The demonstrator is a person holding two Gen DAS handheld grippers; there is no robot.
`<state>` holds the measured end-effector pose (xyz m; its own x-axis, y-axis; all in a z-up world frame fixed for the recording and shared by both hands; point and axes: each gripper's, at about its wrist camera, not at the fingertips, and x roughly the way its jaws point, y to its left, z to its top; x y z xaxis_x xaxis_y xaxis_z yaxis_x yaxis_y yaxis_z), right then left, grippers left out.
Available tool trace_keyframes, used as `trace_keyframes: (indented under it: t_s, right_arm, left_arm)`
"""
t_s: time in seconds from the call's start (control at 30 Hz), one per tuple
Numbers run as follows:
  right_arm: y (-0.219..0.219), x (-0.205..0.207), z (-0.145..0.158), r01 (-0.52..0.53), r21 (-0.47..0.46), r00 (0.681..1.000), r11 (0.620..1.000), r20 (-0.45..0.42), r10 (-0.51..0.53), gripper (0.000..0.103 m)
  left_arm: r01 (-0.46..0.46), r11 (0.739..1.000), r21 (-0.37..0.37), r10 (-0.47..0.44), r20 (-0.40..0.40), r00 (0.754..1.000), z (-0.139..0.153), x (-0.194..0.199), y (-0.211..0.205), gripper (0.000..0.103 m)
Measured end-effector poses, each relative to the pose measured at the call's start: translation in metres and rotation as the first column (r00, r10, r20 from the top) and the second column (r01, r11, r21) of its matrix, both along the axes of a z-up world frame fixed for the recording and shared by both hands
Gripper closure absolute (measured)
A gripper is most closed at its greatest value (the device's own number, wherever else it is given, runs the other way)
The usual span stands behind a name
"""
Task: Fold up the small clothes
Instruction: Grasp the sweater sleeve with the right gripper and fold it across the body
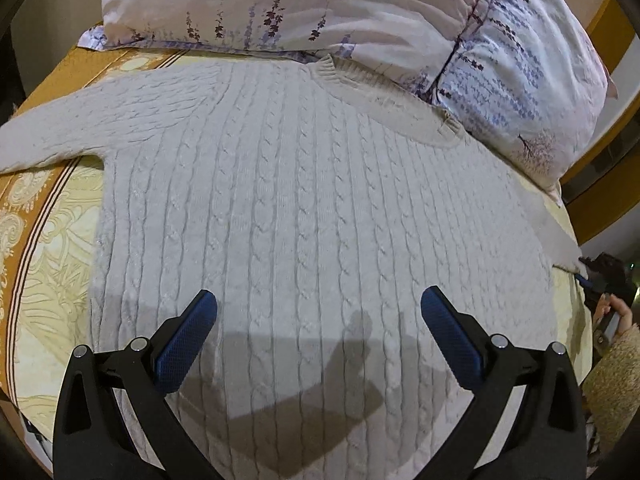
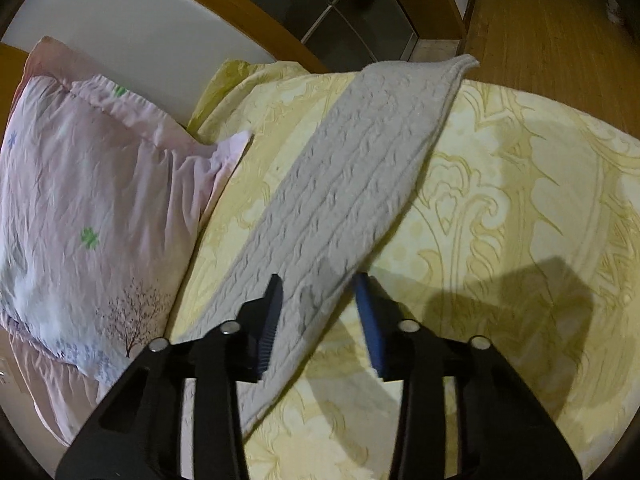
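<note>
Sweater (image 1: 304, 208), a pale cable-knit garment, lies spread flat on a yellow patterned bedspread (image 1: 52, 240), its ribbed collar (image 1: 360, 80) touching the floral pillow (image 1: 320, 4) at the head of the bed; laid out this way, every edge is reachable for folding. At left, the left sleeve (image 1: 80, 120) extends flat toward the bed's brown border band. The left gripper (image 1: 318, 304) hovers over the lower body of the sweater with its blue pads (image 1: 192, 332) spread wide and holding nothing, probably waiting while the other side is handled. At right, the right sleeve (image 2: 360, 168) runs diagonally across the bedspread, its cuff (image 2: 460, 66) at the far bed edge near the wooden floor (image 2: 540, 12). The right gripper (image 2: 318, 292) straddles this sleeve, jaws partly open, one to each side of the fabric and not yet closed on it; this placement suggests a grasp in preparation for folding the sleeve inward over the body. A second pillow (image 2: 88, 208), pink with tree and clover prints, lies beside the sleeve. No brand, label or legible writing appears.
</note>
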<state>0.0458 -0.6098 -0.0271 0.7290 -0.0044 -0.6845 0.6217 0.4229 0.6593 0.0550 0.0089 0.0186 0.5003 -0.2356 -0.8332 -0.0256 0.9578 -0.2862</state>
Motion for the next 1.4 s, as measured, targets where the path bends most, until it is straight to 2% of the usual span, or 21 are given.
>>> trace_keyframes:
  t_s: [0.1,0.27,0.43,0.53,0.63,0.77,0.8,0.83,0.87,0.93,1.07,1.13,1.17,1.23,1.3,1.33,1.4]
  right_arm:
    - [-0.002,0.002,-0.003,0.014,-0.012,1.0,1.0,-0.008,-0.014,0.09]
    - [0.004,0.006,0.007,0.001,-0.071,1.0,0.997,-0.006,-0.001,0.094]
    - [0.024,0.01,0.041,-0.044,-0.16,0.997,0.986,0.057,0.054,0.095]
    - [0.053,0.016,0.069,-0.109,-0.211,0.983,0.972,0.122,0.136,0.095]
    - [0.098,0.025,0.094,-0.205,-0.244,0.949,0.948,0.188,0.254,0.095]
    - [0.185,0.039,0.103,-0.393,-0.265,0.863,0.881,0.223,0.453,0.095]
    - [0.215,0.043,0.098,-0.461,-0.265,0.829,0.847,0.212,0.517,0.095]
    - [0.23,0.043,0.093,-0.489,-0.266,0.814,0.831,0.203,0.544,0.095]
    - [0.256,0.047,0.083,-0.544,-0.262,0.785,0.797,0.177,0.594,0.095]
    - [0.296,0.052,0.061,-0.622,-0.236,0.745,0.746,0.113,0.657,0.097]
    - [0.34,0.06,0.027,-0.702,-0.193,0.696,0.686,0.021,0.718,0.097]
    - [0.355,0.061,0.021,-0.73,-0.186,0.672,0.658,-0.019,0.74,0.094]
    - [0.358,0.058,0.02,-0.731,-0.183,0.671,0.657,-0.023,0.741,0.091]
    - [0.353,0.054,0.022,-0.715,-0.17,0.689,0.678,-0.005,0.725,0.086]
    - [0.331,0.039,0.024,-0.661,-0.143,0.74,0.737,0.038,0.671,0.07]
    - [0.319,0.033,0.027,-0.616,-0.121,0.777,0.779,0.069,0.625,0.068]
    - [0.3,0.033,0.03,-0.566,-0.085,0.814,0.82,0.1,0.572,0.068]
  left_arm:
    - [-0.017,0.999,-0.035,0.017,-0.001,1.0,0.0,0.004,0.005,0.001]
    - [-0.026,0.998,-0.051,0.026,0.013,1.0,0.004,0.01,0.013,0.001]
    - [-0.041,0.997,-0.059,0.042,0.015,0.999,0.008,0.021,0.02,0.001]
    - [-0.041,0.997,-0.066,0.043,0.019,0.999,0.009,0.026,0.023,0.001]
    - [-0.035,0.996,-0.08,0.037,0.027,0.999,0.011,0.03,0.024,0.001]
    - [-0.023,0.994,-0.107,0.028,0.051,0.998,0.014,0.034,0.024,0.001]
    - [-0.02,0.994,-0.111,0.027,0.059,0.998,0.015,0.035,0.023,0.001]
    - [-0.016,0.993,-0.114,0.024,0.069,0.997,0.016,0.035,0.023,0.001]
    - [-0.012,0.993,-0.115,0.021,0.075,0.997,0.017,0.036,0.023,0.001]
    - [-0.006,0.994,-0.112,0.015,0.078,0.997,0.018,0.038,0.022,0.001]
    - [-0.003,0.992,-0.128,0.012,0.073,0.997,0.017,0.039,0.025,0.001]
    - [-0.004,0.99,-0.139,0.013,0.067,0.998,0.016,0.04,0.027,0.001]
    - [-0.003,0.99,-0.142,0.012,0.065,0.998,0.016,0.039,0.028,0.001]
    - [0.0,0.989,-0.147,0.01,0.068,0.998,0.016,0.039,0.031,0.001]
    - [-0.001,0.988,-0.152,0.012,0.07,0.997,0.017,0.038,0.035,0.001]
    - [-0.005,0.987,-0.159,0.016,0.07,0.997,0.017,0.038,0.038,0.001]
    - [-0.01,0.986,-0.168,0.021,0.064,0.998,0.016,0.038,0.041,0.001]
